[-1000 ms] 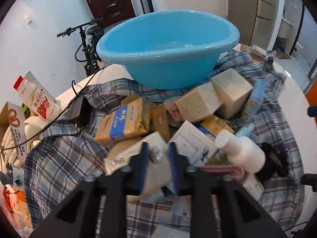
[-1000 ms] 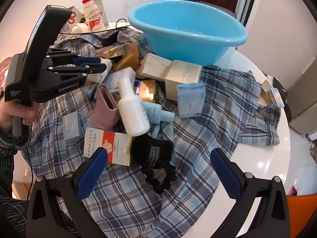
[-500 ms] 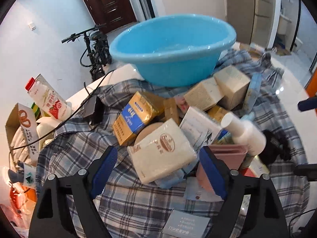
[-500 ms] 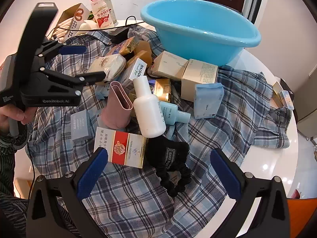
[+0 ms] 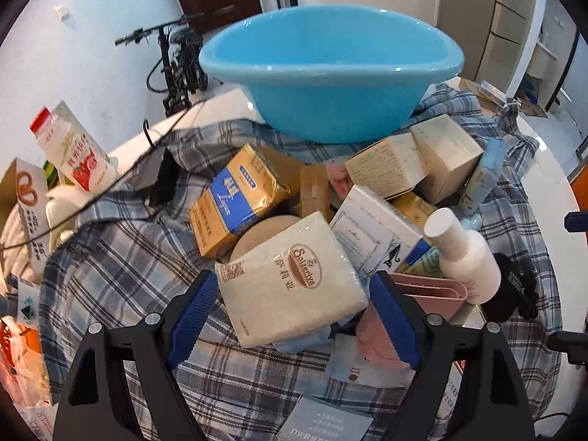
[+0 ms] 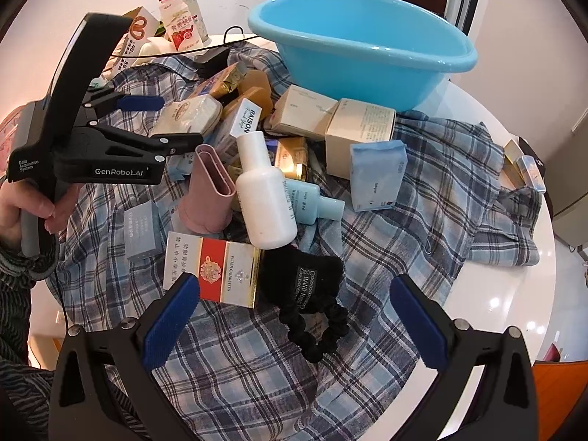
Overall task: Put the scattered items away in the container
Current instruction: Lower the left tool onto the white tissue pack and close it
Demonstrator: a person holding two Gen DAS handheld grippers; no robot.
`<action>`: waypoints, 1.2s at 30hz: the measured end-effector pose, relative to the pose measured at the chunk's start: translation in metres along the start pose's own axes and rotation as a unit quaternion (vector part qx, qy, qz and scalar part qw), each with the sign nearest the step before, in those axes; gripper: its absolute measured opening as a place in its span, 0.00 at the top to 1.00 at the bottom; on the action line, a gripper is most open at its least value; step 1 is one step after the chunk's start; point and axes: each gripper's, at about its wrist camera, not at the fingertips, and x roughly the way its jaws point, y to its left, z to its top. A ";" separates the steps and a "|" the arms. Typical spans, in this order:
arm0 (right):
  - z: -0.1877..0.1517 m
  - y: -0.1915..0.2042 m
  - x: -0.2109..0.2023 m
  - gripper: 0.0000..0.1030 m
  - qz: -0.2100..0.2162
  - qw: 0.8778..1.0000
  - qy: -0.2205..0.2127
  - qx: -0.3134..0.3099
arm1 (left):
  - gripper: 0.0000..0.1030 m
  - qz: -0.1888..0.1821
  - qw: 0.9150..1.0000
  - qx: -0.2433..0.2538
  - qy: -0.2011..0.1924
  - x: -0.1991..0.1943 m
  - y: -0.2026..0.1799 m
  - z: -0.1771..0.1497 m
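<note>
A cream tissue pack (image 5: 290,279) lies on top of the pile of scattered items, and my left gripper (image 5: 293,278) stands open astride it, the blue pads close to both sides without squeezing it. The right wrist view shows this gripper (image 6: 180,120) from the side, held by a person's hand (image 6: 33,205). My right gripper (image 6: 294,283) is open and empty above the plaid cloth, near a red-and-white cigarette carton (image 6: 213,272) and a black pouch (image 6: 305,279). The blue basin (image 5: 330,110) stands empty behind the pile.
A white bottle (image 6: 264,198), pink holder (image 6: 209,187), gold-and-blue packet (image 5: 231,202), beige boxes (image 6: 360,128) and a light blue pack (image 6: 375,172) crowd the plaid cloth (image 6: 422,228). Milk cartons (image 5: 73,150) stand at the left. The round white table's edge (image 6: 514,294) curves at the right.
My left gripper went from shut to open, then moved forward so its jaws now straddle the tissue pack. The right gripper kept still.
</note>
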 end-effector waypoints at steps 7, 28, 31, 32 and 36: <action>0.001 -0.003 0.003 0.00 0.005 1.000 0.002 0.008 | 0.16 -0.005 1.000 -0.010 0.012 0.009 0.006 -0.001; -0.007 -0.005 0.001 0.00 0.004 1.000 0.005 0.016 | 0.42 -0.044 0.998 -0.003 -0.045 -0.040 0.012 -0.010; -0.009 -0.003 0.002 0.00 0.010 1.000 0.008 0.017 | 0.42 -0.047 0.998 0.000 -0.042 -0.041 0.012 -0.014; -0.010 -0.002 0.002 0.00 0.010 1.000 0.009 0.016 | 0.42 -0.049 0.998 0.003 -0.039 -0.040 0.011 -0.015; -0.012 0.001 0.006 0.00 0.016 1.000 0.016 0.015 | 0.42 -0.036 0.999 0.015 -0.034 -0.035 0.007 -0.022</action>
